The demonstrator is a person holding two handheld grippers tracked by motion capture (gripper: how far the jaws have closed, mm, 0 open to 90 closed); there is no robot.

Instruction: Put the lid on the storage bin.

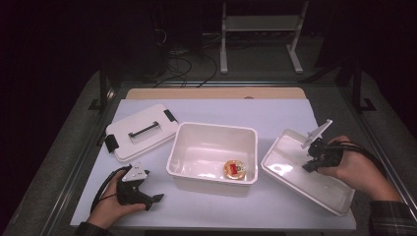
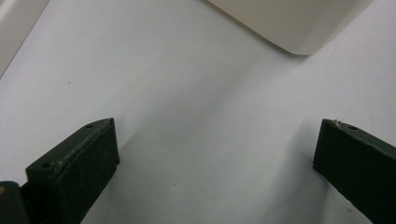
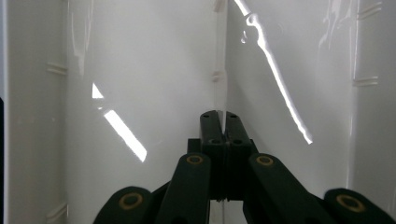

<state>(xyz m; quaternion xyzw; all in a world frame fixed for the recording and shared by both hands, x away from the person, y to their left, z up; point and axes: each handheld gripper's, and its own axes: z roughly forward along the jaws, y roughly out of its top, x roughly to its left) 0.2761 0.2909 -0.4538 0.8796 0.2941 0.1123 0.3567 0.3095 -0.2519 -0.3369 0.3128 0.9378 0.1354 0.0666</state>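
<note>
Right gripper (image 1: 314, 160), jaws pinched on the tray's (image 1: 295, 184) thin rib, at 3 o'clock of the bin (image 1: 211, 147); lift level. Left gripper (image 1: 147, 199) gapes, idle.

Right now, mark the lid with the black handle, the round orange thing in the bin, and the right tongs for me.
lid (image 1: 142, 132): high view, its black handle.
round orange thing (image 1: 235, 169): high view, its middle.
right tongs (image 1: 310, 164): high view, at the tips.
</note>
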